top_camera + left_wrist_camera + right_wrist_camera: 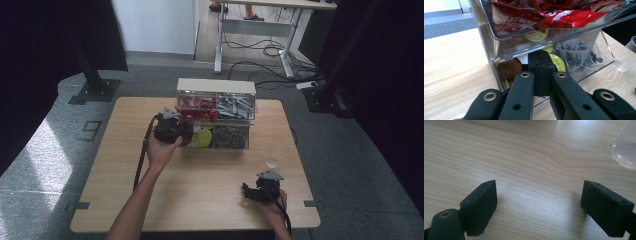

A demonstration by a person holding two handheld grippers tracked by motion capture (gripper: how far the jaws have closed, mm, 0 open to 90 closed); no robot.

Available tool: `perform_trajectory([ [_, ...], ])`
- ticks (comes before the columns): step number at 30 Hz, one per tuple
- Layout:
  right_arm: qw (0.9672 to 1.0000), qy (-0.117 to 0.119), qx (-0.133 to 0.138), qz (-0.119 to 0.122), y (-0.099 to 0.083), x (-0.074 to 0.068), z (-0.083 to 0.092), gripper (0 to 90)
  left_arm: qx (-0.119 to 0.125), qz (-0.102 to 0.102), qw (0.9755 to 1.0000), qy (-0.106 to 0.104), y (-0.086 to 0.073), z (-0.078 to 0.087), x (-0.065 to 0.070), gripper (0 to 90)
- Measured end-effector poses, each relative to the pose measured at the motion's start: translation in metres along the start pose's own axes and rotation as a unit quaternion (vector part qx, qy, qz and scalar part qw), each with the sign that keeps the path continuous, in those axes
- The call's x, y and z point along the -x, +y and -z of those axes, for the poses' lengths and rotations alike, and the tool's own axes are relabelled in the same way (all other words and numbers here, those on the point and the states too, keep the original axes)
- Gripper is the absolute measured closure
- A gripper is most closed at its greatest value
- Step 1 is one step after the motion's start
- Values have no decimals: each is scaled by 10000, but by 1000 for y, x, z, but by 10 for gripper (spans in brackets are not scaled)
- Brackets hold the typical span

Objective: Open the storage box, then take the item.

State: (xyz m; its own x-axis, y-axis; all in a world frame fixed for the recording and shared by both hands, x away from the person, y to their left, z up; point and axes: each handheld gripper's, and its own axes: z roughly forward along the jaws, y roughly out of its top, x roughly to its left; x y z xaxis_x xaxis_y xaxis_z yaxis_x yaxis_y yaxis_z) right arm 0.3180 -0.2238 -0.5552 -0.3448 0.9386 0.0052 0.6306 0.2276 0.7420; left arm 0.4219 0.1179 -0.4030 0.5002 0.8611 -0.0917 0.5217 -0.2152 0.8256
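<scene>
Pressing its two pads flat together with nothing visible between them, the left gripper (541,72) sits in the lower middle of its own view with its tip at the front face of the clear drawer box (215,107), right at the bottom tier. In the high view that gripper (170,131) lies at centre frame, touching the box's lower left corner, so the box stands straight ahead of the tool, toward the upper part of the picture. What the tip seems to be after is the lower drawer: just left of the pads lies a brown capsule (509,70), just right of them a yellow capsule (557,62), and farther right the tea bags (580,56); above, red packets (564,16) fill the upper drawer. My reading is that the drawer slides toward the bottom of the high view, along the gripper's own long axis. The right gripper (257,192) rests low on the table (200,185) at the lower right, well apart from the box; its pads (481,207) stand spread wide over bare wood, with a wine glass (275,155) near it.
</scene>
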Motion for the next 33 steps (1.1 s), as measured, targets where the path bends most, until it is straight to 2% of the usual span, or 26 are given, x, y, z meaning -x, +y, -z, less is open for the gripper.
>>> perform_trajectory([
  [4, 10000, 12, 18, 0, 0, 0, 1, 164, 1, 1, 10000, -34, 0, -1, 1, 900],
  [9, 9999, -108, 114, -21, 0, -4, 3, 229, -10, -28, 10000, -62, 1, -3, 3, 900],
  [13, 9995, -3, 311, -49, 6, -7, 9, 254, -6, -46, 9999, -94, 2, -4, 3, 900],
  [20, 9963, 145, 813, -232, 29, -5, 23, 310, -3, -13, 9999, -112, 1, -6, 3, 900],
  [23, 9948, 267, 956, -220, 40, -6, 28, 329, 0, 1, 9999, -129, 1, -6, 3, 900],
  [30, 9927, 441, 1099, -209, 65, -9, 25, 357, -3, -11, 9999, -153, 1, -5, 2, 900],
  [33, 9918, 607, 1091, -270, 73, -7, 21, 399, -7, -7, 9999, -169, 1, -6, 2, 900],
])
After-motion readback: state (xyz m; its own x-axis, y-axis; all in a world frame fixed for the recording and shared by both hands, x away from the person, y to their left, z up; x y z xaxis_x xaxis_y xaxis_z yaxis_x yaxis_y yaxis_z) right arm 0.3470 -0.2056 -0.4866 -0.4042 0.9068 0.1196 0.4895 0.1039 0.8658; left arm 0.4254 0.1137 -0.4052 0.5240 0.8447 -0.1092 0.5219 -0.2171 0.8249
